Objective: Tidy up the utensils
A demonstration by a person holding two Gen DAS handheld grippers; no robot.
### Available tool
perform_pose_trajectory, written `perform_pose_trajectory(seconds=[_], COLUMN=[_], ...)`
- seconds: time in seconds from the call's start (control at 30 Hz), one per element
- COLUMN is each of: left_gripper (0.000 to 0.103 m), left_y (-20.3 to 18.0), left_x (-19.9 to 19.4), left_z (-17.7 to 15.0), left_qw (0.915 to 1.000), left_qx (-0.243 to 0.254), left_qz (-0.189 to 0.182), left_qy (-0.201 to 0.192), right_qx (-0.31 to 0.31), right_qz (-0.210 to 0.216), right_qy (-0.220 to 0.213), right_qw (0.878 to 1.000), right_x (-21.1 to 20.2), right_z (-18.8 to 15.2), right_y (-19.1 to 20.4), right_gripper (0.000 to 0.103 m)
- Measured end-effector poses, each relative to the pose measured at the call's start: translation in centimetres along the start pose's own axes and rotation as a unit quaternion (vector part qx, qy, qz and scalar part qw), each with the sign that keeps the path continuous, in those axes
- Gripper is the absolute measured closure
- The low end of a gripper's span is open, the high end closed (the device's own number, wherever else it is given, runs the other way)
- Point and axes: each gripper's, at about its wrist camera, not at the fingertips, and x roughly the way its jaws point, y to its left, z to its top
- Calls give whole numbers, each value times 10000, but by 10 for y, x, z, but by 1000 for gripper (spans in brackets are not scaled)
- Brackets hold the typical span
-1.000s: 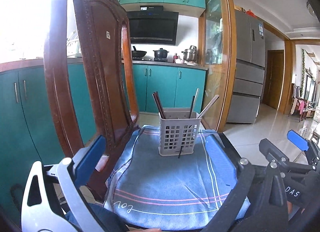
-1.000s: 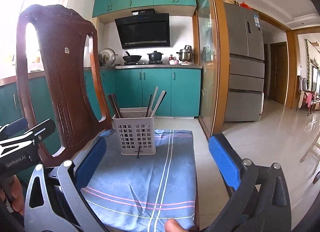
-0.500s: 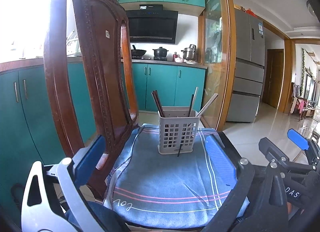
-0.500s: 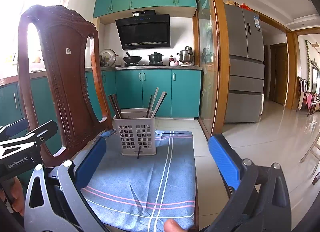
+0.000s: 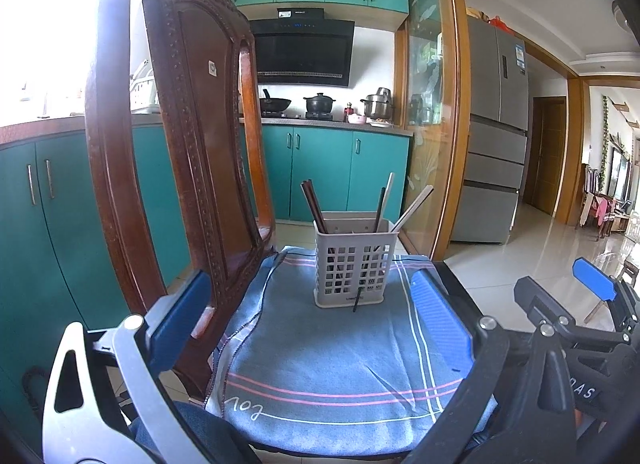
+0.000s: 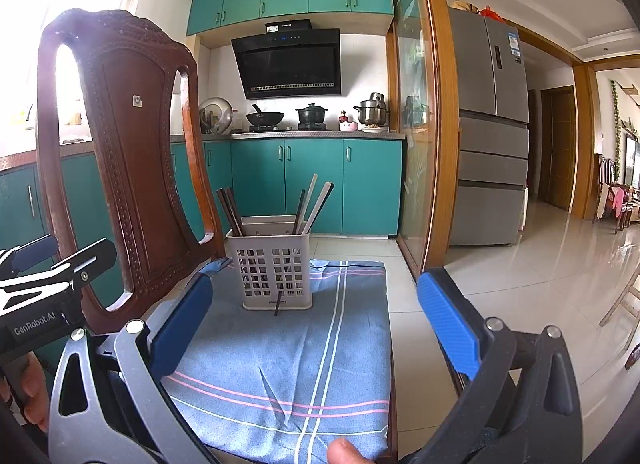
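A grey slotted utensil basket point(image 5: 353, 262) stands upright at the far end of a blue striped cloth point(image 5: 320, 360) on a chair seat; it also shows in the right wrist view point(image 6: 276, 268). Several chopsticks point(image 5: 314, 199) lean inside it, dark ones at the left, pale ones point(image 6: 318, 199) at the right. One dark stick tip point(image 5: 357, 302) pokes out through the basket's front slots. My left gripper point(image 5: 310, 312) is open and empty, well short of the basket. My right gripper point(image 6: 316, 312) is open and empty, also short of it.
The carved wooden chair back point(image 5: 176, 143) rises close on the left of the basket point(image 6: 120, 167). Teal cabinets point(image 6: 312, 183), a stove with pots and a grey fridge point(image 6: 492, 131) stand behind. Tiled floor lies to the right of the seat.
Both grippers have drawn back slightly and lifted a little, so the basket sits a bit lower and farther in view. Nothing was grasped or released.
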Motion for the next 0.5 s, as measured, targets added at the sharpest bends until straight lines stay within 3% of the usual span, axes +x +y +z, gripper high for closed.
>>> perform_pose_trajectory(seconds=[0.5], left_gripper=[3], left_y=[2], left_x=[0], left_z=[-3], left_qw=[10000], left_qx=[-32], left_qz=[69], left_qy=[-1], right_qx=[-8], right_qz=[-2], right_qy=[86], right_qw=[10000], right_x=[4], right_z=[-1], right_y=[3], right_gripper=[3])
